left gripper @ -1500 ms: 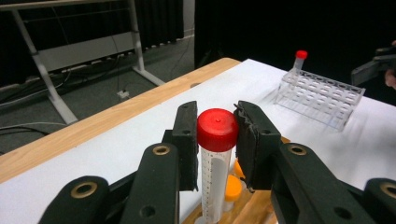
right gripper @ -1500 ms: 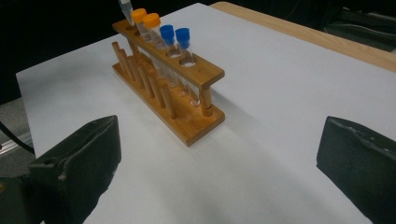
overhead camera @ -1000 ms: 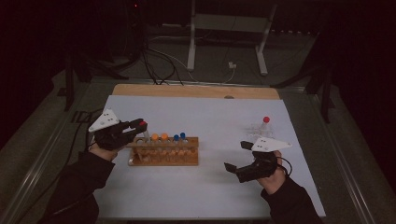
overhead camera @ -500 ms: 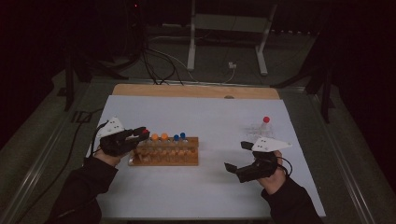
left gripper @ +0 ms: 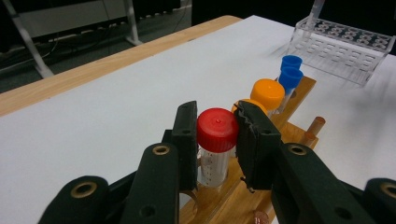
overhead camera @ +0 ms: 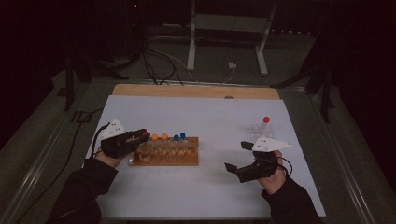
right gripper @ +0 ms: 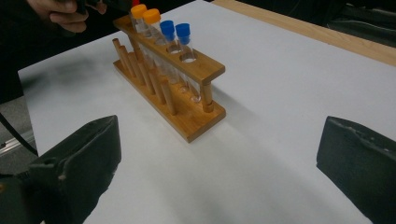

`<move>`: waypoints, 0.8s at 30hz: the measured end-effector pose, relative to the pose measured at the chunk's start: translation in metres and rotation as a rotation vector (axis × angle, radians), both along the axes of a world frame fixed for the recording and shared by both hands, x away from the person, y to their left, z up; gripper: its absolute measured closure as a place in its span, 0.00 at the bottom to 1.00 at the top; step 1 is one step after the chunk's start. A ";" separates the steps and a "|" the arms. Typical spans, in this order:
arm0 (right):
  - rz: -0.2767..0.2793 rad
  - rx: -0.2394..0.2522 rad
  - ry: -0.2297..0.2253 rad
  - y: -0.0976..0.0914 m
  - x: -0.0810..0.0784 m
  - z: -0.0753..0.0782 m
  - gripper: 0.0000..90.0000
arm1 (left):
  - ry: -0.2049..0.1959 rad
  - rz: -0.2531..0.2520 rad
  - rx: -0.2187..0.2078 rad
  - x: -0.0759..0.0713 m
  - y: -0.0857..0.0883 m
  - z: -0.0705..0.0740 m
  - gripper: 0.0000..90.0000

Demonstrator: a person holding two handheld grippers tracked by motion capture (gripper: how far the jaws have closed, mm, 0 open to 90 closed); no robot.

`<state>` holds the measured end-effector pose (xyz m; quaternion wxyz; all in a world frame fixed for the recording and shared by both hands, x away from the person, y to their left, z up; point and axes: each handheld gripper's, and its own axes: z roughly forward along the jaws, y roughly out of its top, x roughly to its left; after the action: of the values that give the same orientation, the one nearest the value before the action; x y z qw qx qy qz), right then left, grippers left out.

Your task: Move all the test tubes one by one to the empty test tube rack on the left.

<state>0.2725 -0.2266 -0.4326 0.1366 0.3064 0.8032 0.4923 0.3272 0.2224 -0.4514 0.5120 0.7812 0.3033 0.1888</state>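
So, red-capped tube (left gripper: 216, 140) getting seated in the wooden rack (overhead camera: 164, 154).

Left gripper (left gripper: 215, 135) is clamped on the cap, tube upright in the rack's end hole, near the table's (overhead camera: 205, 112) left edge. Probably let go next. Right gripper (overhead camera: 238, 157) hangs wide open. Clear tube, printed markings; farther along are orange and blue caps.

High view looks down on the whole bench (overhead camera: 210, 112) from above; both gripper views sit low and close, sharing the wooden rack (overhead camera: 166, 154).
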 end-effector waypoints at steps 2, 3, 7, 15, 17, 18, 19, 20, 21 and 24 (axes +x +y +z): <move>0.001 0.001 0.001 0.000 0.000 0.000 0.00 | 0.006 -0.008 0.007 0.000 0.001 0.000 0.79; 0.001 0.001 0.002 0.000 0.000 0.000 0.00 | 0.007 -0.007 0.009 0.000 0.001 0.001 0.79; 0.003 0.002 0.003 0.000 0.000 0.000 0.00 | 0.018 -0.011 0.015 0.000 0.001 0.001 0.79; 0.003 0.013 0.003 -0.001 0.001 0.001 0.00 | 0.033 -0.043 0.014 -0.004 0.002 0.005 0.48; 0.001 0.016 0.001 -0.002 0.000 0.002 0.00 | 0.033 -0.055 0.008 -0.007 0.002 0.006 0.34; 0.002 0.016 0.000 -0.002 0.000 0.002 0.00 | 0.028 -0.053 0.005 -0.008 0.002 0.007 0.29; 0.001 0.014 -0.003 -0.002 0.000 0.003 0.00 | 0.030 -0.068 -0.009 -0.010 0.003 0.008 0.27; 0.000 0.015 -0.006 -0.003 0.000 0.004 0.00 | 0.031 -0.074 -0.016 -0.012 0.003 0.009 0.23; -0.002 0.017 -0.008 -0.004 0.000 0.005 0.00 | 0.032 -0.075 -0.018 -0.013 0.004 0.010 0.19; -0.011 0.021 -0.019 -0.007 0.001 0.008 0.00 | 0.041 -0.100 -0.030 -0.018 0.004 0.010 0.11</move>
<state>0.2740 -0.2341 -0.4245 0.1435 0.3074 0.7951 0.5027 0.3090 0.2262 -0.4411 0.5260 0.7914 0.2769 0.1424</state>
